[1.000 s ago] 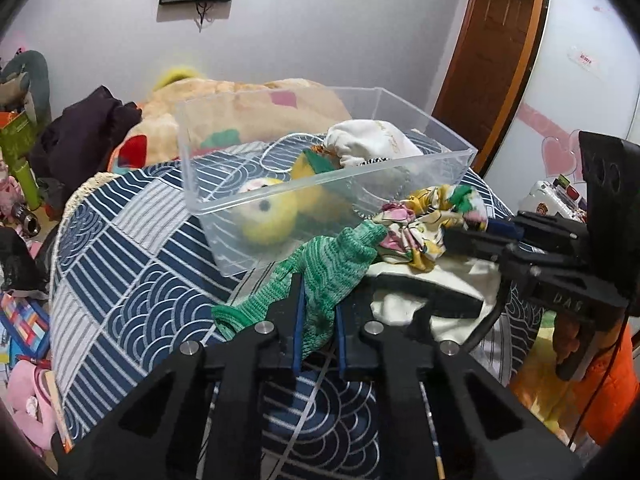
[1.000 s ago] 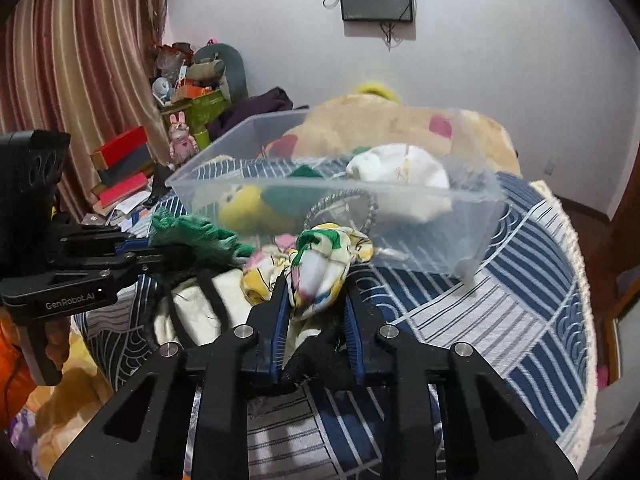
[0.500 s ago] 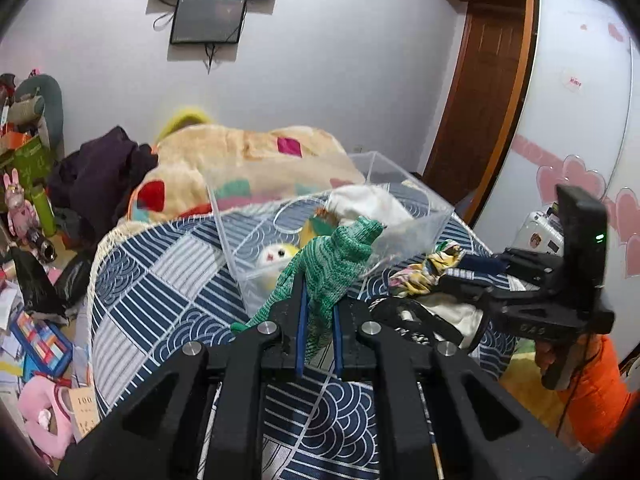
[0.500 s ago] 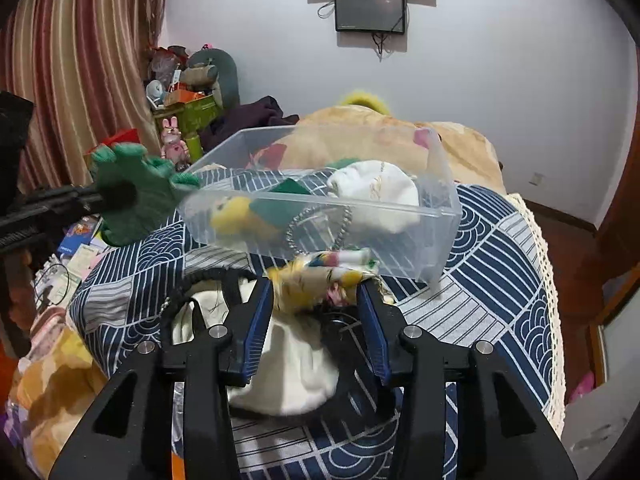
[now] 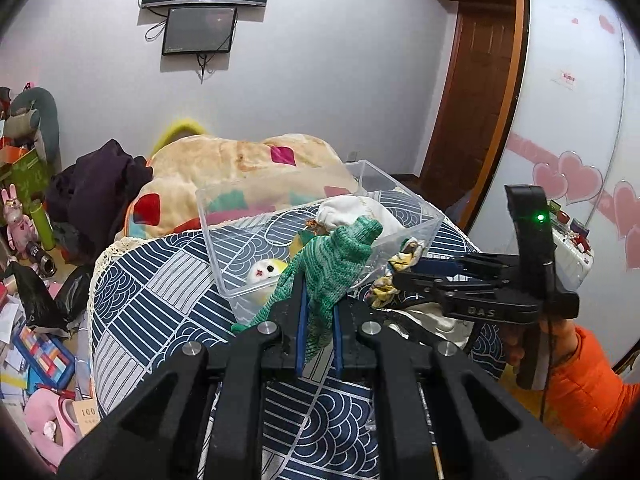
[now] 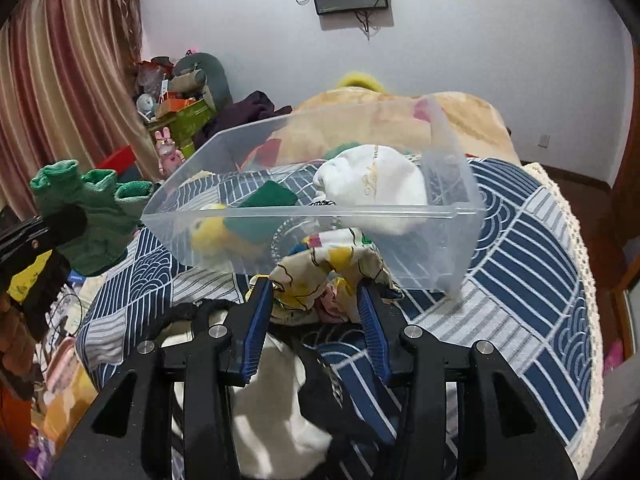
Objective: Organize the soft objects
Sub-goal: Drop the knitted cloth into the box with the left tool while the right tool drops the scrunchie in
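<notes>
Left wrist view: jaws of the left gripper (image 5: 318, 332) pinch a green knitted glove (image 5: 334, 264), which rises toward 12 o'clock in front of the near wall of the clear plastic box (image 5: 224, 248). At 3 o'clock the right gripper (image 5: 394, 274) carries a patterned cloth (image 5: 404, 258). Inside the box lie a white hat (image 5: 360, 210) and a yellow plush toy (image 5: 266, 270); the box rests on a blue patterned bedspread (image 5: 160, 280).

Right wrist view: jaws of the right gripper (image 6: 316, 308) stand fairly wide, with the patterned cloth (image 6: 324, 276) bunched between the 2 blue pads; whether both pads press it firmly cannot be told. The box (image 6: 460, 232) sits directly ahead at 12 o'clock, the cloth level with its near wall. The glove (image 6: 86, 216) hangs at 9 o'clock. A white bag with black straps (image 6: 272, 408) lies below, at 6 o'clock.

Judgement: each item should clear the rim before release; lift higher, move forward over the opening, then part the pads so that nothing drapes over the wall.
</notes>
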`<action>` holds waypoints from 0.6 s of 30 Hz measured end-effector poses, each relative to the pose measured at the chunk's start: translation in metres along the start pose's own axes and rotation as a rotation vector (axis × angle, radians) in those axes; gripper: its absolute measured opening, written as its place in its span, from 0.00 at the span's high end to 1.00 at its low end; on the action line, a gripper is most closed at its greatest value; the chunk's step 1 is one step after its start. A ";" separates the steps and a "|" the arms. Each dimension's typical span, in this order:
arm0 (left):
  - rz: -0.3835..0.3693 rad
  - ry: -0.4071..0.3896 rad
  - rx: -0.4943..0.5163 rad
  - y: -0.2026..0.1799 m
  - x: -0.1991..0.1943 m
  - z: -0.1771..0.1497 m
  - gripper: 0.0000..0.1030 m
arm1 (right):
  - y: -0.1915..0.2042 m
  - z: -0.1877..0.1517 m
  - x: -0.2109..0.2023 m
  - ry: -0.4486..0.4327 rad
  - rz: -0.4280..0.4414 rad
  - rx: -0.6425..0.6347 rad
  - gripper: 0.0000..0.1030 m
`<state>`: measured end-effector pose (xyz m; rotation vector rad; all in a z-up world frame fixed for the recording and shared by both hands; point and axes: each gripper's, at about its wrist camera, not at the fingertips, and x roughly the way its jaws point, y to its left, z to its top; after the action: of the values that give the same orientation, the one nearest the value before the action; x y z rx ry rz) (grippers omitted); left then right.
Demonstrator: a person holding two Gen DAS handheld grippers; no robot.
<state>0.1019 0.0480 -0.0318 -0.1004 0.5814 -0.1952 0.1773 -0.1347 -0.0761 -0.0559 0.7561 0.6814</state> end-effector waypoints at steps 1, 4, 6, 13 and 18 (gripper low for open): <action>0.002 0.001 -0.002 0.000 0.001 0.000 0.90 | 0.001 0.000 0.002 0.003 0.004 -0.004 0.82; 0.008 0.001 -0.007 0.001 0.002 0.000 0.90 | 0.004 -0.001 0.006 0.011 0.010 -0.017 0.91; 0.017 -0.007 -0.009 0.003 0.001 0.002 0.90 | 0.007 -0.003 0.002 -0.006 0.004 -0.035 0.93; 0.063 -0.048 -0.010 0.008 -0.001 0.017 0.90 | 0.017 0.003 -0.037 -0.102 0.011 -0.069 0.93; 0.093 -0.095 0.007 0.008 -0.002 0.035 0.90 | 0.019 0.025 -0.063 -0.195 0.023 -0.080 0.93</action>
<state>0.1209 0.0581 -0.0024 -0.0756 0.4900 -0.1015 0.1481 -0.1477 -0.0129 -0.0526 0.5425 0.7274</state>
